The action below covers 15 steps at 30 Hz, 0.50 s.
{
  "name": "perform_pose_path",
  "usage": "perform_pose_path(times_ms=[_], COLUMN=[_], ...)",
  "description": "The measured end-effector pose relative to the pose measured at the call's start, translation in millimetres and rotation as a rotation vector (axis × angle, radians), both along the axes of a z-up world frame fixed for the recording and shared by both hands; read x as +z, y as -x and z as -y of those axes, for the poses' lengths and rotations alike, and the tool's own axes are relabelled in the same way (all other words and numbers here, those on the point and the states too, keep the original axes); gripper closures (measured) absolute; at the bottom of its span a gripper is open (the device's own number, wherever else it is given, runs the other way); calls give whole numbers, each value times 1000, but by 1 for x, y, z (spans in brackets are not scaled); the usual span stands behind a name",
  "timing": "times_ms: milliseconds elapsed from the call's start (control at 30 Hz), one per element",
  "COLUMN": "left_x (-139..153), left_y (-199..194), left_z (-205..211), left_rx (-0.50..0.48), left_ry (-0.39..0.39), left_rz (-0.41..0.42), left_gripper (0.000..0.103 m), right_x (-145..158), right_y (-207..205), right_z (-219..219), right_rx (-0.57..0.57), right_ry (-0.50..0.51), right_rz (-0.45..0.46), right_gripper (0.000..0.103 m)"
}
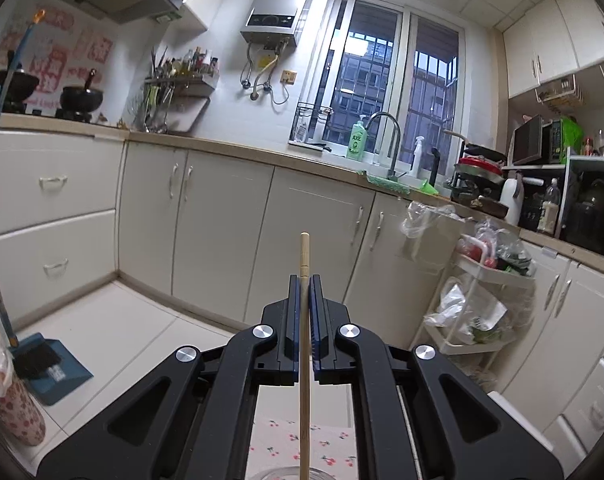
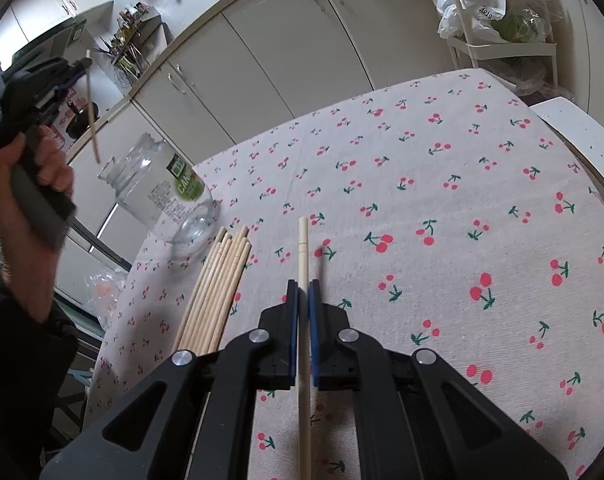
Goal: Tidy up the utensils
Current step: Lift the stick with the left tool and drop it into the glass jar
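Note:
My left gripper (image 1: 304,280) is shut on a wooden chopstick (image 1: 304,252) and points about level at the kitchen cabinets. In the right wrist view the left gripper (image 2: 83,66) is up at the far left in a person's hand (image 2: 42,172). Its chopstick (image 2: 93,112) hangs with the lower tip just over the mouth of a clear jar (image 2: 166,192) with a green label. My right gripper (image 2: 303,285) is shut on a pale chopstick (image 2: 303,244) above the cherry-print tablecloth (image 2: 442,184). A bundle of several chopsticks (image 2: 218,284) lies on the cloth left of it, near the jar.
Cream cabinets (image 1: 222,220) run along the wall ahead. A white rack (image 1: 478,304) with plastic bags stands by the table's far right corner. A blue dustpan (image 1: 50,368) lies on the floor. A white chair edge (image 2: 578,132) shows at the table's right side.

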State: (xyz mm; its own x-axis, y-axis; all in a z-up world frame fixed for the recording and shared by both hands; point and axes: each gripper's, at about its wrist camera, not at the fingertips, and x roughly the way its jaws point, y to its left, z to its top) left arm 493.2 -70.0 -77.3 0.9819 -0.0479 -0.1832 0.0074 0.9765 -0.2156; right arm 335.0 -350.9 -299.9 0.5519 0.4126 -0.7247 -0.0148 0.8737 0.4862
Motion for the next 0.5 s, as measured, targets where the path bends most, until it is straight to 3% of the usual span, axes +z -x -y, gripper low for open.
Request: perform_pose_path(times_ms=[267,500], left_x=[-30,-57], left_y=[8,21], left_z=[7,6], left_rx=[6,-25], left_ry=[-43,-69], left_rz=[1,-51], left_gripper=[99,99], right_x=[8,50], right_y=[3,6], right_z=[12,8], right_rx=[-47,-56], right_ry=[-79,-100], right_rz=[52,182], right_gripper=[97,97])
